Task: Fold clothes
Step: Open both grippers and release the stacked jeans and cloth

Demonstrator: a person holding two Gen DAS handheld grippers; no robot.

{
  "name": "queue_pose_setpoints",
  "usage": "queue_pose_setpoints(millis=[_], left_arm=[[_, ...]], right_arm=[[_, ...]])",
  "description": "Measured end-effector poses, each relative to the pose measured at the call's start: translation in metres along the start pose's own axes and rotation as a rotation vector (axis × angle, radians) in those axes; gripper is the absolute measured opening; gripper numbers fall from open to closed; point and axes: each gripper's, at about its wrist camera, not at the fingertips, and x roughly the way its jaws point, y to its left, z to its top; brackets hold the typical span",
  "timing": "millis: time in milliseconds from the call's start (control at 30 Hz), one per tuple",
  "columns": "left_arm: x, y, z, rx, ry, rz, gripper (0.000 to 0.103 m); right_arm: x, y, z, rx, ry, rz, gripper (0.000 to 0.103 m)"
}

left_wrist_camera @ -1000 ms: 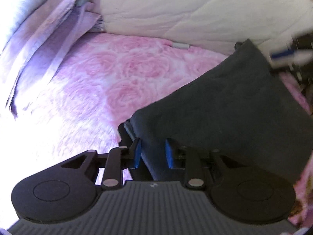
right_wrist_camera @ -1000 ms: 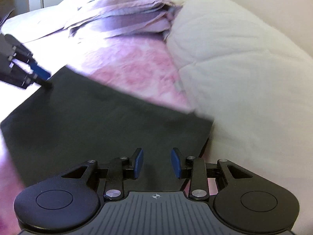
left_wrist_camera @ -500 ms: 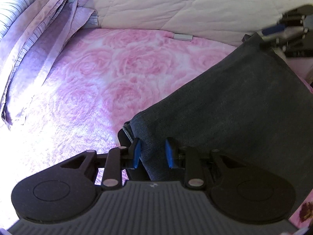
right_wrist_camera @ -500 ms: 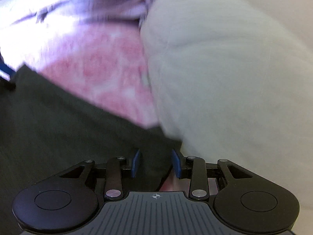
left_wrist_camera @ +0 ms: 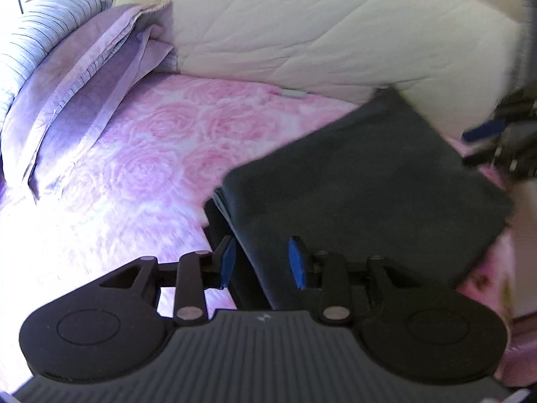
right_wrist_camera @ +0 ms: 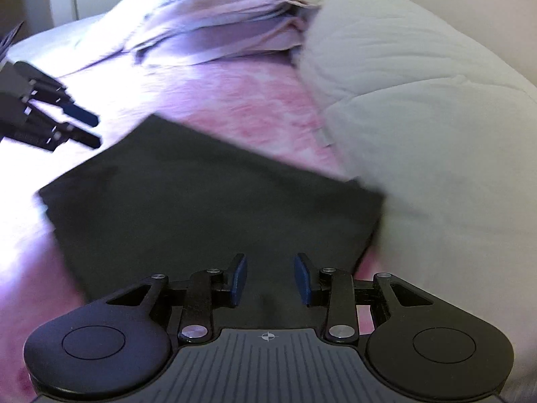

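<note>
Here, a dark charcoal garment (right_wrist_camera: 214,208), already folded into a flat, roughly square stack, lies on the pink rose-patterned bedspread (left_wrist_camera: 161,141), one corner touching a cream quilted duvet (right_wrist_camera: 419,117). My left tool (left_wrist_camera: 260,263) sits at the stack's near-left corner, its blue-padded jaws apart with the layered edge between them, not visibly pinched. My right tool (right_wrist_camera: 270,280) hangs over the opposite edge, jaws likewise apart and holding nothing. The cloth lies straight ahead of both tools, between them, its long axis seemingly running from one tool to the other, each about equally near. The fabric looks soft, matte and fairly thick, with limp stacked edges. Beyond lie lilac folded sheets (left_wrist_camera: 84,94) and a striped pillow (left_wrist_camera: 37,37).
</note>
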Motion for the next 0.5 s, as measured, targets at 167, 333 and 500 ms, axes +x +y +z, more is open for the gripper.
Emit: queue_pose_setpoints(millis=[167,333,500], left_arm=[[0.023,-0.028,-0.034,0.13,0.058,0.016,0.03],[0.011,-0.03,-0.019,0.119,0.086,0.052,0.03],[-0.035,-0.037,-0.037,0.007,0.08,0.072,0.057]], right_arm=[[-0.005,0.039,-0.042,0.013,0.025,-0.005,0.035],[-0.022,0.049,-0.035,-0.005,0.025,-0.047,0.035],[-0.062,0.061,-0.041,0.087,0.036,-0.043,0.057]])
